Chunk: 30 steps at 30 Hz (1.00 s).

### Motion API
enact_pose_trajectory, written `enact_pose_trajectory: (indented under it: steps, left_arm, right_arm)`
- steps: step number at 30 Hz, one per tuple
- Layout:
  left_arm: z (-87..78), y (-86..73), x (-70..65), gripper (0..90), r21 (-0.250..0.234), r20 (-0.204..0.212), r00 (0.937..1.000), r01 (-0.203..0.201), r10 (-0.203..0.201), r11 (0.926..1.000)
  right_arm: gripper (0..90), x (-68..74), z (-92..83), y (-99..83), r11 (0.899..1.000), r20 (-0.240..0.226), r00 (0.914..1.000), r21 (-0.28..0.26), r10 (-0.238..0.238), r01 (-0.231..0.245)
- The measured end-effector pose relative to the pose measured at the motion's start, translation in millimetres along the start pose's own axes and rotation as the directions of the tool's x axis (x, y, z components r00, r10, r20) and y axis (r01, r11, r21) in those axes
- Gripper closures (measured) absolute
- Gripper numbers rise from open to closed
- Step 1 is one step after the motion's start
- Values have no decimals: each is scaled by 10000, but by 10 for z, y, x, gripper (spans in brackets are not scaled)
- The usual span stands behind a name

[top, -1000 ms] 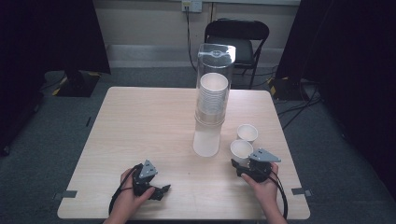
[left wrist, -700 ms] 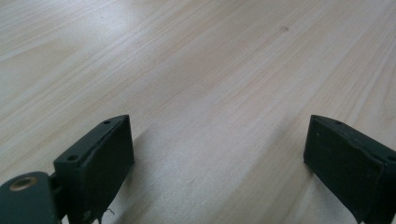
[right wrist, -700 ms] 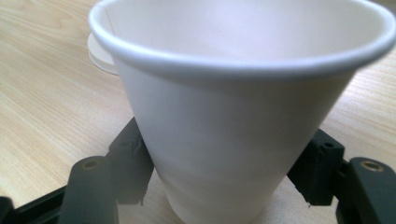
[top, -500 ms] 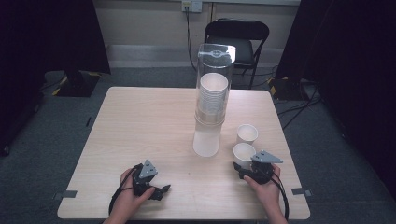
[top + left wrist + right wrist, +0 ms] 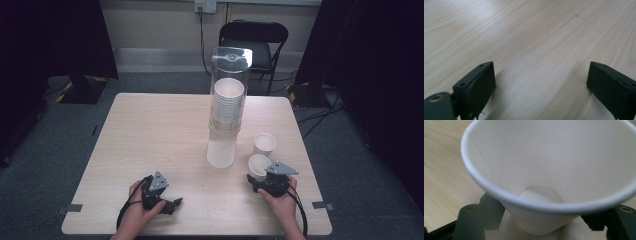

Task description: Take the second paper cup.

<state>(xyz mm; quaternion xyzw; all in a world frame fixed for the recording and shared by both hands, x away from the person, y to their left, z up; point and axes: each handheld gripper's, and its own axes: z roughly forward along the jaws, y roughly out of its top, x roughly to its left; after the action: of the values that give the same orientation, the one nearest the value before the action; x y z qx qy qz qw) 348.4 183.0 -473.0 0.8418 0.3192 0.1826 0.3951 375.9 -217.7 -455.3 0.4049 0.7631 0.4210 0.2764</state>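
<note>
**Paper cup set down beside the dispenser, jaws easing off**

Paper cup stands upright on the table between the jaws of the right gripper, near the table's right front edge. In the right gripper view the two black jaws flank the cup's narrow base, and a sliver of space seems to show on each side; the jaws have just been opening with the cup between them, so this reads as a release rather than a grip. The left gripper rests low over bare wood at the front left, its jaws wide apart with nothing between them.

Just beyond the near cup, a second cup stands upright and apart from it. Further in, at the table's middle, a tall clear dispenser tube holds a stack of cups above a white base.

By my reading, two cups have been drawn and placed; the stack looks far from used up, so more pulling and placing probably remains. A black chair stands behind the table.
</note>
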Motion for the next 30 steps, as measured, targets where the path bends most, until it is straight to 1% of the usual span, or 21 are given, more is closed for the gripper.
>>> enact_pose_trajectory:
  steps: [2,3,6,9,11,12,14,15,16,20,21,22,24,26,28,30]
  left_arm:
    - [0,0,0,79,-4,1,10000,3,-3,10000]
    - [1,0,0,79,-10,-3,10000,2,-2,10000]
    - [1,0,0,79,-10,-3,10000,5,-5,10000]
    - [0,0,-1,79,-6,-4,10000,7,-7,10000]
    - [1,-1,-1,79,-13,8,10000,20,-20,10000]
    - [1,0,-1,79,-9,2,10000,18,-18,10000]
    - [0,0,0,79,-6,-4,10000,1,-1,10000]
    - [0,0,0,79,-8,-8,10000,-2,2,10000]
    - [1,0,-1,79,-13,-5,10000,10,-10,10000]
    - [1,0,-1,79,-15,-8,10000,9,-9,10000]
    - [1,0,-1,79,-15,-9,10000,8,-8,10000]
    - [1,0,-1,79,-14,-8,10000,11,-11,10000]
    - [1,0,-1,79,-10,-8,10000,5,-5,10000]
    - [1,0,-1,79,-13,-5,10000,6,-6,10000]
    - [0,0,-1,79,-9,-4,10000,9,-9,10000]
    - [0,0,-1,79,-5,-6,10000,8,-8,10000]
  right_arm:
    - [281,1,-9,-2,9999,-12,9999,-11,-137,137]
    - [254,-3,-17,-3,9999,77,9998,-46,-161,161]
    - [184,-17,-38,-8,10000,32,10000,15,-9,9]
    - [164,-28,-57,-21,10000,0,10000,65,0,0]
    - [165,-34,-77,-33,10000,-65,10000,34,15,-15]
    - [165,-52,-98,-60,9999,-125,9998,78,150,-149]
    - [164,-62,-111,-78,9997,-153,9997,127,207,-205]
    - [164,-80,-127,-99,9998,-94,9999,121,128,-127]
    - [165,-101,-145,-119,9998,-130,9998,141,119,-118]
    - [165,-182,-252,-187,9994,-22,9999,312,116,-116]
    - [164,-202,-279,-204,9994,-63,9999,317,148,-146]
    - [164,-234,-330,-245,9988,-172,9998,493,55,-46]
    - [164,-246,-353,-269,9983,-212,9998,584,18,-6]
    - [162,-273,-400,-311,9979,-213,9998,646,-7,21]
    - [158,-296,-441,-339,9965,-148,9998,830,-118,130]
    - [157,-317,-469,-357,9961,-204,9997,873,-107,124]
